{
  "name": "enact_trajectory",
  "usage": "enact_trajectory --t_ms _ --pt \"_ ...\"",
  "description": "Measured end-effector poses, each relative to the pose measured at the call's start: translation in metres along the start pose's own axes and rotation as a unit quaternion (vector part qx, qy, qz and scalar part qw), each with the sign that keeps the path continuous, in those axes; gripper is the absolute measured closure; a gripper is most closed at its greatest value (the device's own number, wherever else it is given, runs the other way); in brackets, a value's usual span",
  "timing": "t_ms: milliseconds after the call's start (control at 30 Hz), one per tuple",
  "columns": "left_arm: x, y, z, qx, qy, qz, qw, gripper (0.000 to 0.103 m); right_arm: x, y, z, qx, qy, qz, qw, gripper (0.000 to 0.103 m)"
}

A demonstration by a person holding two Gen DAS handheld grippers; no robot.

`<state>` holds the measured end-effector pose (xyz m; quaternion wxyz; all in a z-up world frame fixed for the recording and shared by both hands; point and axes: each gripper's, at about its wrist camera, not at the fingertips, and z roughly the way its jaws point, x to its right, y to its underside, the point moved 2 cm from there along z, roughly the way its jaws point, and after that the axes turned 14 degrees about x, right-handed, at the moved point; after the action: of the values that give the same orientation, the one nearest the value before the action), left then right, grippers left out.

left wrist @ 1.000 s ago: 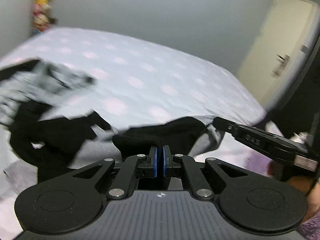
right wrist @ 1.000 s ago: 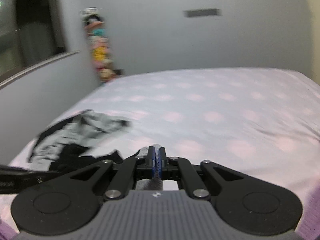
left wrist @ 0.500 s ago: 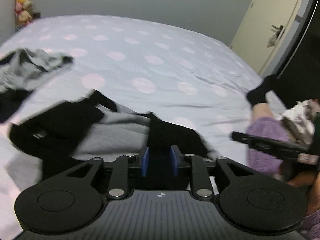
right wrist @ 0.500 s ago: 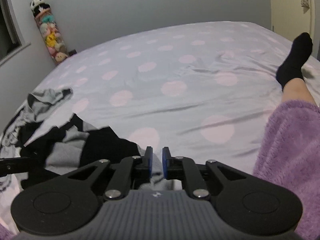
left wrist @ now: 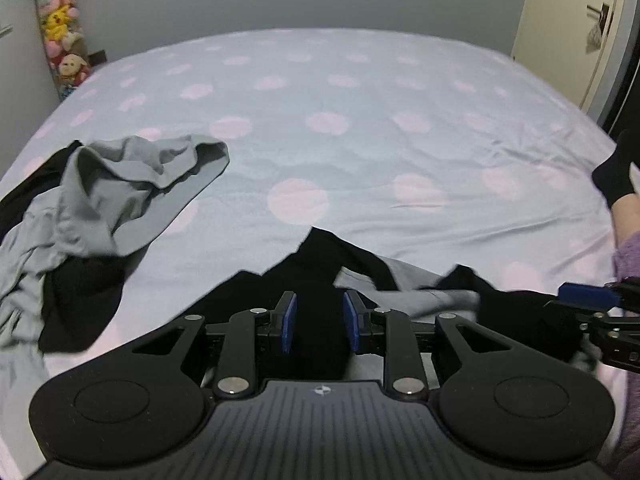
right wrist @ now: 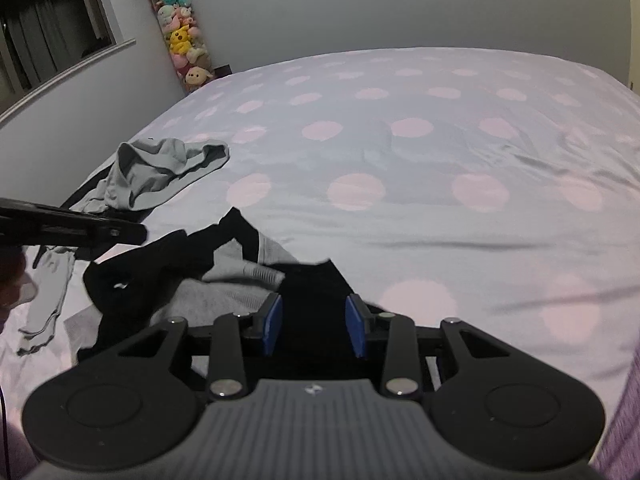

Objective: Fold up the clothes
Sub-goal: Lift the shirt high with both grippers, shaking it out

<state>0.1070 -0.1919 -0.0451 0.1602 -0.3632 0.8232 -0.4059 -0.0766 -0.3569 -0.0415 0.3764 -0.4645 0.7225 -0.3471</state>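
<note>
A black and grey garment [left wrist: 320, 276] lies crumpled on the polka-dot bed [left wrist: 360, 120], right in front of both grippers; it also shows in the right wrist view [right wrist: 224, 280]. My left gripper [left wrist: 318, 326] is open, its blue pads on either side of black cloth. My right gripper [right wrist: 314, 326] is open too, with a black corner of the garment between its pads. The right gripper shows at the right edge of the left wrist view [left wrist: 592, 312]. The left gripper's arm shows at the left of the right wrist view [right wrist: 72, 230].
A pile of grey and black clothes [left wrist: 120, 184] lies at the left, also seen in the right wrist view [right wrist: 168, 168]. A person's socked foot [left wrist: 616, 176] and purple robe [left wrist: 628, 256] lie at the right. Plush toys [right wrist: 180, 36] stand in the far corner. A door [left wrist: 568, 28] is at the far right.
Both grippers have opened from shut and let the garment drop onto the bed. Both have lowered toward the bed, and the views have steadied.
</note>
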Motion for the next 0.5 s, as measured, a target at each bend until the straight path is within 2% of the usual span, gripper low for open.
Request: enact_trajectory --t_ms 67,333,433,500 --pt "-0.008 -0.001 0.023 -0.005 0.011 0.003 0.9999 0.057 -0.001 -0.003 0.017 -0.006 -0.001 0.005 1.000 0.062" --pt "-0.029 0.010 0.098 -0.050 0.028 0.041 0.9975 0.055 0.006 -0.004 0.084 -0.037 0.010 0.032 0.999 0.061" --pt "-0.029 0.015 0.106 -0.045 0.038 0.053 0.9968 0.049 0.011 0.004 0.100 -0.060 0.011 0.040 0.997 0.059" --pt "-0.031 0.018 0.107 -0.044 0.039 0.046 0.9972 0.049 0.013 0.011 0.105 -0.074 0.008 0.046 0.996 0.059"
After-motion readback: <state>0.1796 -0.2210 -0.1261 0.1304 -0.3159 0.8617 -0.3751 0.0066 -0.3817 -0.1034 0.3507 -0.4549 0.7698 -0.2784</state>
